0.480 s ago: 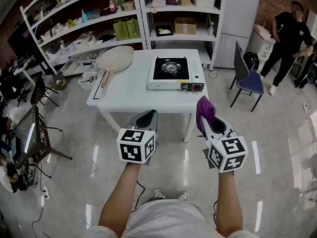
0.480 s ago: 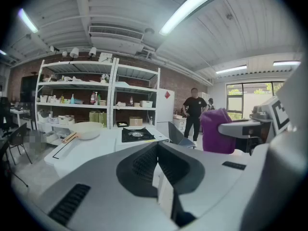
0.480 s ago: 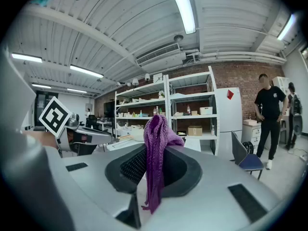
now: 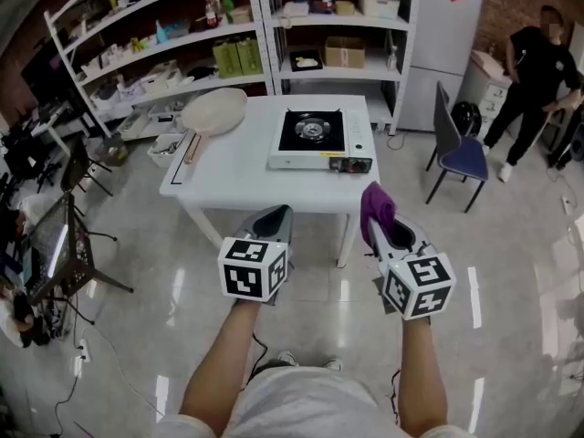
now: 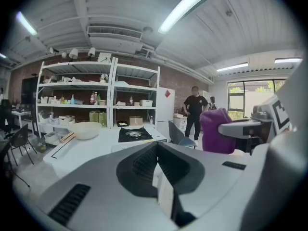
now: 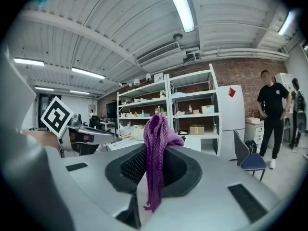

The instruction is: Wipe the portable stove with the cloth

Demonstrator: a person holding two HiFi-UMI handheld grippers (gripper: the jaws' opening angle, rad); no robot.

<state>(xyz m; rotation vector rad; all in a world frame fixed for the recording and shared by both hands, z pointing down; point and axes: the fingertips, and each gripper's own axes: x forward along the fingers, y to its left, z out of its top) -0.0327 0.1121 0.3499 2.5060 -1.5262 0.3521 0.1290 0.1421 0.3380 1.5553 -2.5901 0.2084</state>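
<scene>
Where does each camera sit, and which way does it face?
Head view: on the person's head, looking down at the table and portable stove; both forearms, left gripper and right gripper show.
Left gripper view: rides that gripper, looking along its shut jaws toward the stove and shelves.
Right gripper view: rides that gripper, looking along jaws shut on the purple cloth toward the shelves.
Shared: each gripper view catches the other gripper.
</scene>
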